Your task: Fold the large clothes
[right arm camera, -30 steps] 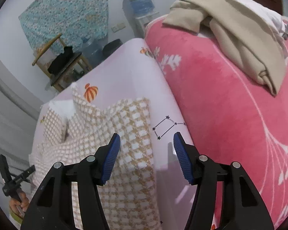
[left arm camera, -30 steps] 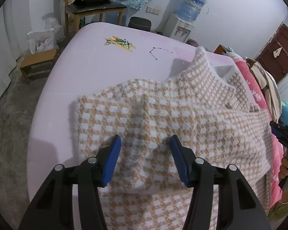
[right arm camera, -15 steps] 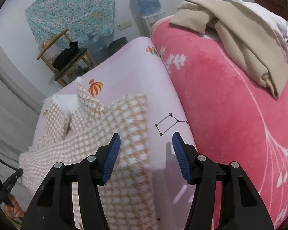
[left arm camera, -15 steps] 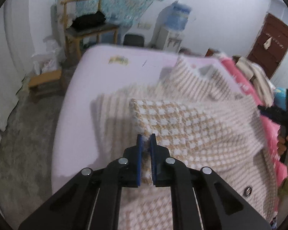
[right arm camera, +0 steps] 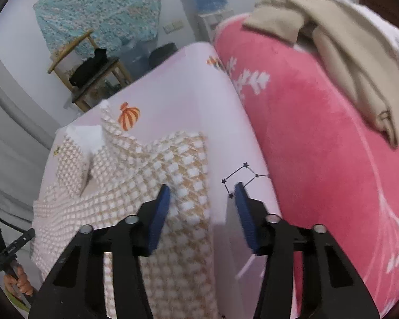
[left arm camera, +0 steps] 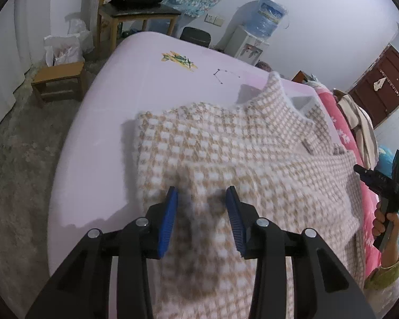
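Checked beige-white garment (left arm camera: 226, 143) lies spread on the pale pink sheet (left arm camera: 119, 106), partly folded, collar twd the far end. L gripper (left arm camera: 201, 207) over its near fold; jaws just reopened, part-way apart, cloth below, prob. not pinched (blurry). R gripper (right arm camera: 202, 204) straddles garment's edge, jaws just narrowed, still apart, nothing clamped.

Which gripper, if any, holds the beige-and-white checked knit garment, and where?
Neither: left gripper and right gripper jaws stand open over the beige-and-white checked knit garment, left just opening, right closing.
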